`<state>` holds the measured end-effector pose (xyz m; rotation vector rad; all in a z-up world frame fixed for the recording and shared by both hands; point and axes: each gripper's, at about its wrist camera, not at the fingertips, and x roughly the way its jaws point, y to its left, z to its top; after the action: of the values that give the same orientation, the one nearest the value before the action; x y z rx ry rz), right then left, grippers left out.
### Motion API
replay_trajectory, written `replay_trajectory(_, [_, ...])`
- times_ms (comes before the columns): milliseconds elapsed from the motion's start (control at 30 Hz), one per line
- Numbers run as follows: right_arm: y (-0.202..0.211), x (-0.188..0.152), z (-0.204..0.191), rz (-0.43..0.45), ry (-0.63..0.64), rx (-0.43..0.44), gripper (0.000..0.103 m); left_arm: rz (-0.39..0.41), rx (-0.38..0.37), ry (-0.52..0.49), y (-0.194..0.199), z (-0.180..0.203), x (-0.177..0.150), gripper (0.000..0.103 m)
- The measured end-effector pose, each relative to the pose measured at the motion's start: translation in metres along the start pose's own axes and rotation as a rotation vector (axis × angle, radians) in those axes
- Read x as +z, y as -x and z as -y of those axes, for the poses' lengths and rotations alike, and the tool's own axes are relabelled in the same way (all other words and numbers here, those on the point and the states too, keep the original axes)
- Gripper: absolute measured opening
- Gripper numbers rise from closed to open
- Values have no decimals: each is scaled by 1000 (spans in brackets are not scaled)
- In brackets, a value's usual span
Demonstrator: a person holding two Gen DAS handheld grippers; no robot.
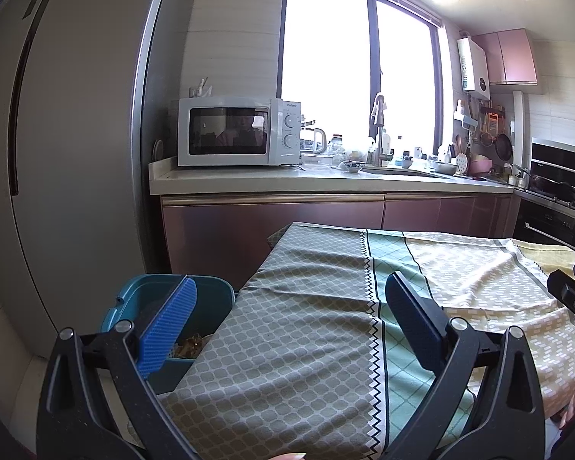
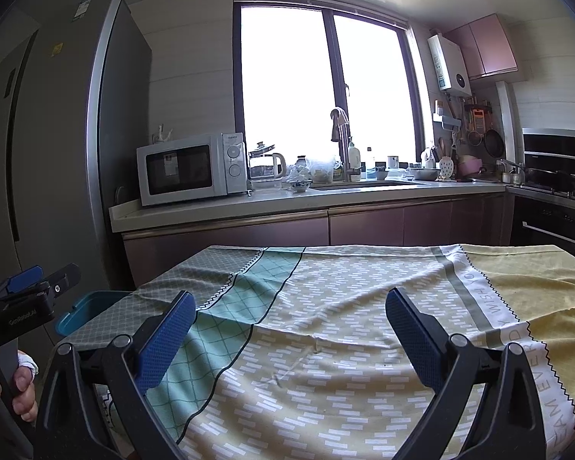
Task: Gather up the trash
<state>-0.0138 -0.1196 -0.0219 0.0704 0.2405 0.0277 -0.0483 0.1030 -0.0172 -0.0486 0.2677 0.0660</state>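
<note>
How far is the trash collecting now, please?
Done, it seems: the tablecloth shows no litter, and the blue bin beside the table holds brownish scraps. In hand: nothing; the left claw and right claw are open. Left: nothing I can see.

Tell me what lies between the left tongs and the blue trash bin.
Nothing. In the left wrist view the open left tongs hover above the tablecloth's edge, left finger overlapping the blue trash bin beside the table.
</note>
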Motion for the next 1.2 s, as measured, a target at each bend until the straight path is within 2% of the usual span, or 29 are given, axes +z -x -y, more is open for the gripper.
replay_trajectory(1200, [0, 0, -6, -6, 5, 12, 96, -10, 20, 5, 2, -2, -5, 97])
